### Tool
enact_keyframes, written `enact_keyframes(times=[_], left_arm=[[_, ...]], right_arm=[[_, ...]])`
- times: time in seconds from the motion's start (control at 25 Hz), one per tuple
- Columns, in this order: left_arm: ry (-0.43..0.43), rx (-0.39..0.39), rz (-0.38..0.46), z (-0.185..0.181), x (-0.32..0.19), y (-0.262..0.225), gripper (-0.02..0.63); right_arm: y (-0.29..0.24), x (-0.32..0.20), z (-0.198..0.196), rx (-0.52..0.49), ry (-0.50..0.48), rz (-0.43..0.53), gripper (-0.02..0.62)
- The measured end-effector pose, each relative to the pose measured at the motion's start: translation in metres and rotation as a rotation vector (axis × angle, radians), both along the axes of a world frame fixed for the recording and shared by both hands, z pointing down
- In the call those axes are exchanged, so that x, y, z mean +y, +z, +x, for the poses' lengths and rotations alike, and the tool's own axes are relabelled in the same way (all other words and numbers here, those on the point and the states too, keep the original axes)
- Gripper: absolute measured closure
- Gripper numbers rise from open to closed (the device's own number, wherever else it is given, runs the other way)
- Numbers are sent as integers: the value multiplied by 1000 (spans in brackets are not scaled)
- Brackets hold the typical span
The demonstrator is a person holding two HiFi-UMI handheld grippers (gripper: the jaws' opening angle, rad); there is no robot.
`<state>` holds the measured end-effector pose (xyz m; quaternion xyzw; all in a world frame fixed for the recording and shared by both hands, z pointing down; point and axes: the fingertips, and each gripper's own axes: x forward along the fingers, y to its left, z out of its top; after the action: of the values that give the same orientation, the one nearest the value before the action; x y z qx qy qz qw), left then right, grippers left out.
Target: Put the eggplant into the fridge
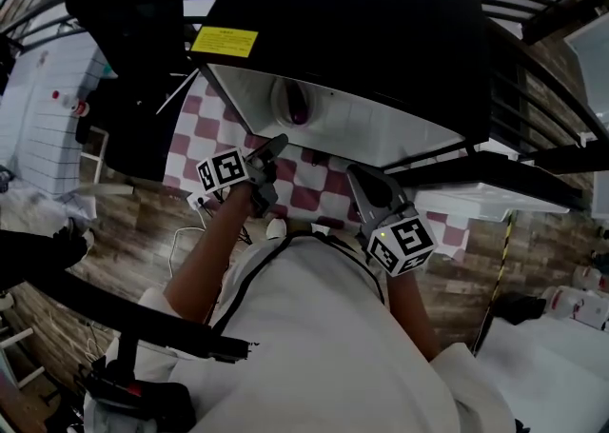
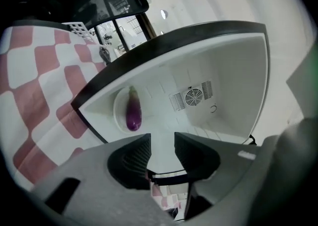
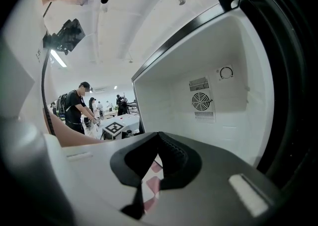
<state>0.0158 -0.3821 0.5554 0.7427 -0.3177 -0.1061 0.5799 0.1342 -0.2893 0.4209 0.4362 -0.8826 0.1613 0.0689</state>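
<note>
Purple eggplant (image 2: 132, 114) lies on a white plate (image 2: 118, 102) inside the fridge (image 2: 238, 71), at the left of the white compartment. Fan grille (image 2: 193, 96) on the back wall, to the right of the eggplant. Left gripper (image 2: 162, 139) is outside the fridge, aimed into the opening. Its jaws are spread with a clear gap, nothing between them, well apart from the eggplant. Right gripper (image 3: 159, 136) is also in front of the opening, jaws pressed together at the tips, holding nothing. Red-and-white checkered cloth (image 2: 42, 86) lies under and beside the fridge. Head view: black fridge top with yellow label (image 1: 225, 41), both grippers side by side below the opening.
</note>
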Motion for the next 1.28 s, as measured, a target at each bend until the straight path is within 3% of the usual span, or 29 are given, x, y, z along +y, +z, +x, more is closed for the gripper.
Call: enact_keyframes(times=[0.2,0.44,0.6,0.92,1.28], left_arm=[[39,-83,132,-2,15,-38,494],[83,-246,315,-5,38,-69,599],[99,-323,409,-9,55,-89,601],[150,-350,497,-8,78,-103,600],[185,-413,514,0,80,-91,600]], right_arm=[[-2,1,-2,-8,-7,11,589],[1,4,-5,-1,-20,19,589],[1,7,-5,1,-18,20,589],[1,14,-1,-3,-7,25,589],[3,16,3,8,3,25,589]])
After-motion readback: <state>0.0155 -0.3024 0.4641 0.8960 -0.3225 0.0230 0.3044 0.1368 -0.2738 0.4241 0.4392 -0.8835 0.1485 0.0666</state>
